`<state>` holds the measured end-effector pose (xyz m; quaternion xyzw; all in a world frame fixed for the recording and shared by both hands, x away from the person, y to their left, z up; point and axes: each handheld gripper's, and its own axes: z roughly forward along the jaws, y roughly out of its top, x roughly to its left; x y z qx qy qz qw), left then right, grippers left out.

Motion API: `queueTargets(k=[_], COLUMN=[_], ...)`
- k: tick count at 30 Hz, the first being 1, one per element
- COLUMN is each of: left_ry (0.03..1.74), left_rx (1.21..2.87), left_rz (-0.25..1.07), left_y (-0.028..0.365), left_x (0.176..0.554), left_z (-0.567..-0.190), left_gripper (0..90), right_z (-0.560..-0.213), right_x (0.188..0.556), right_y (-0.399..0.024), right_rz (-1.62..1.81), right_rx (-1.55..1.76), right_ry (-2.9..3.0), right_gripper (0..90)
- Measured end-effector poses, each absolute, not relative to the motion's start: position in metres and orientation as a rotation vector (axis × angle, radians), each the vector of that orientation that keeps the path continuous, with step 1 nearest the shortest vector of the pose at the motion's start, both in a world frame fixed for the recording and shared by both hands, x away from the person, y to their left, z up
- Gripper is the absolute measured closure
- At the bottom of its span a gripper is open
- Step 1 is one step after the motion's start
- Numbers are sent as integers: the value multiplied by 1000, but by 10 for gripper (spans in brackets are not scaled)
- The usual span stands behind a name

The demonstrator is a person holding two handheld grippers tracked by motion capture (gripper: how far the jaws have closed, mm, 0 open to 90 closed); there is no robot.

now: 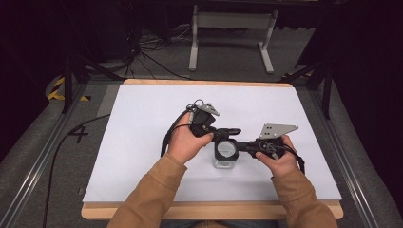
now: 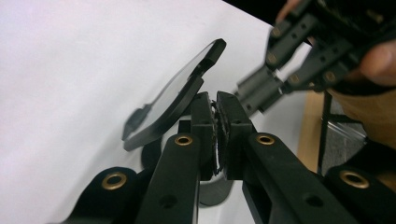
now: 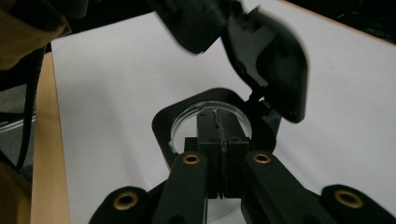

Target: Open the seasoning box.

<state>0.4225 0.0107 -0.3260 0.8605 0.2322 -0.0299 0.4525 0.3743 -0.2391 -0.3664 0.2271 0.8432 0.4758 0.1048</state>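
- On the white sheet that covers the wooden table (image 1: 142, 211), just left of the magnifier, the person's left hand (image 1: 183, 145) holds the left gripper (image 1: 222, 133), which reaches rightward to the magnifier's top edge.
- In the left gripper view the left gripper (image 2: 215, 122) has its two black jaws pressed together, with only a thin sliver of something dark between the pads; whether that sliver belongs to the magnifier cannot be told.
- At the middle stands the black-framed round folding magnifier with a clear glass lens (image 1: 226, 150), lifted a little off the sheet, its shadow lying just below it.
- In the right gripper view the magnifier (image 3: 184, 119) faces the camera, and a black hinged cover (image 3: 280, 60) folds up from its upper right corner.
- Just right of the magnifier, the right gripper (image 1: 243, 146) comes in level from the right hand (image 1: 280, 159) and meets the frame's side.
- In the right gripper view the right gripper (image 3: 219, 122) is clamped shut on the magnifier's near edge.
- A grey three-cornered plate (image 1: 276, 130) sits above that gripper, up and right of the magnifier.
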Motion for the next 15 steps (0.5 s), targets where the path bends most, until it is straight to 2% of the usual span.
queueTargets(k=[4, 6, 15], left_ry=[579, 596, 635], left_rx=[2103, 2089, 2044], left_rz=[-72, -59, -56], left_y=[11, 10, 13], left_x=[429, 431, 443], left_z=[-326, -327, -330], left_gripper=[850, 794, 806], right_z=[-370, -373, -377], right_x=[373, 373, 372], right_y=[-239, -239, -237], right_rz=[1356, 1346, 1339], right_rx=[678, 682, 683], right_ry=[2530, 2538, 2551], right_gripper=[899, 899, 900])
